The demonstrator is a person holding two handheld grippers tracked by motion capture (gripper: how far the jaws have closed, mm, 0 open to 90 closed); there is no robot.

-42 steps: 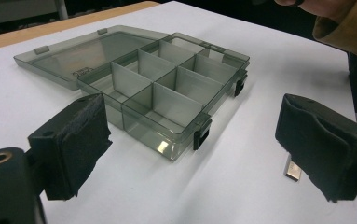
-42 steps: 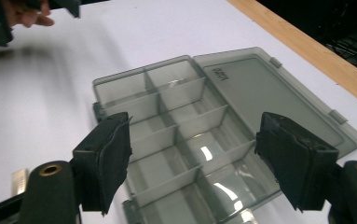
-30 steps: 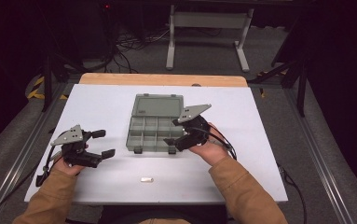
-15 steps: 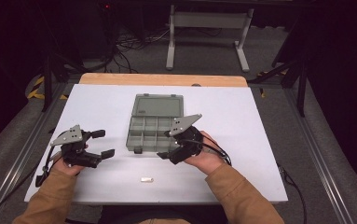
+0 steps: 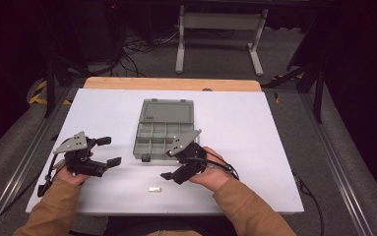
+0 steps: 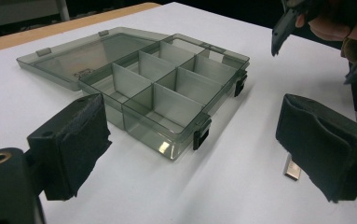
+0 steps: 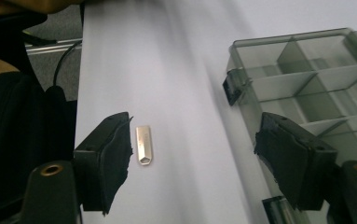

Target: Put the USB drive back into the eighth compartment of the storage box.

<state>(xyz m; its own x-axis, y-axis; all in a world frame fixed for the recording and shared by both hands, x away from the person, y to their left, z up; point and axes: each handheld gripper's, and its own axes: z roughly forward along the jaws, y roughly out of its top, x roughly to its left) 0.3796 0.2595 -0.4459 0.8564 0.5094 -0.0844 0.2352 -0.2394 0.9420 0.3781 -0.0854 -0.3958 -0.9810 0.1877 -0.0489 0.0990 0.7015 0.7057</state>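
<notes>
Right tool [image 5: 172, 173], jaws apart and empty, is aimed at the small metal piece [image 5: 154, 189] lying on the surface at 6 o'clock of the open compartment box [image 5: 164, 129]; nothing is yet picked up.

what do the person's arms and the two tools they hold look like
Both arms wear tan-brown sleeves. The left tool and right tool are black, each with two blocky padded jaws, brass-coloured screw holes near the jaw bases, a grey three-cornered plate on top and a black cable trailing back.

Small silver metal piece [image 5: 154, 189] flat on table [image 5: 255, 128]
</notes>
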